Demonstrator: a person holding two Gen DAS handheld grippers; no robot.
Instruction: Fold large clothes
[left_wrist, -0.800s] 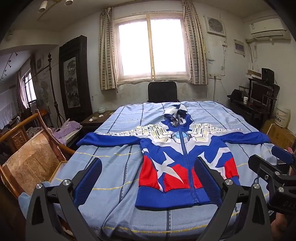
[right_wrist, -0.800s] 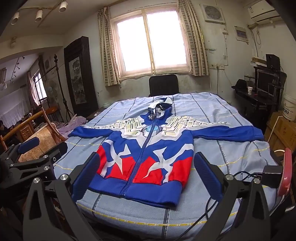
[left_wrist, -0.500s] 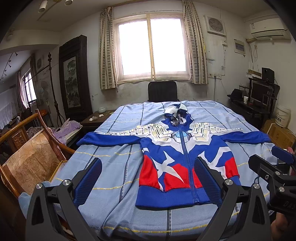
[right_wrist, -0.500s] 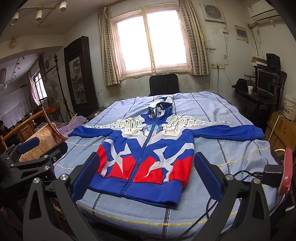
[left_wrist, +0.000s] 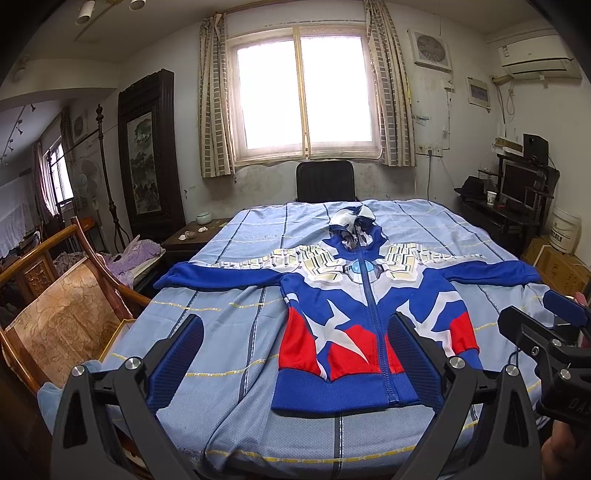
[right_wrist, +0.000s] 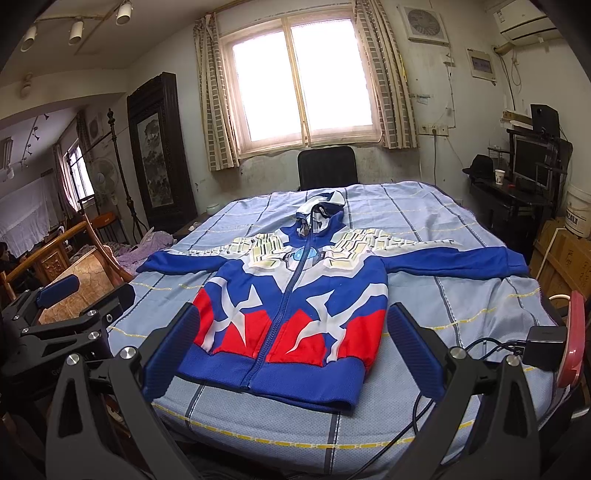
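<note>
Right now the folding has not begun: the hooded jacket (right_wrist: 291, 306) lies flat and face up on the bed (right_wrist: 461, 321), zipped, with both sleeves stretched out to the sides and the hood toward the window. Its blue hem is the part nearest the bed's front edge. The left hand-held gripper (left_wrist: 295, 362) hangs short of the hem with its jaws spread wide and nothing between them; the right hand-held gripper (right_wrist: 293, 352) is likewise released and empty, poised over the bed edge in front of the jacket. By my reading this is the approach before the first fold. The next move likely calls for each gripper to reach out to a sleeve or a side of the body, pinch only the jacket's fabric and not the bed sheet (left_wrist: 229, 332) beneath, and carry it inward across the zip.
</note>
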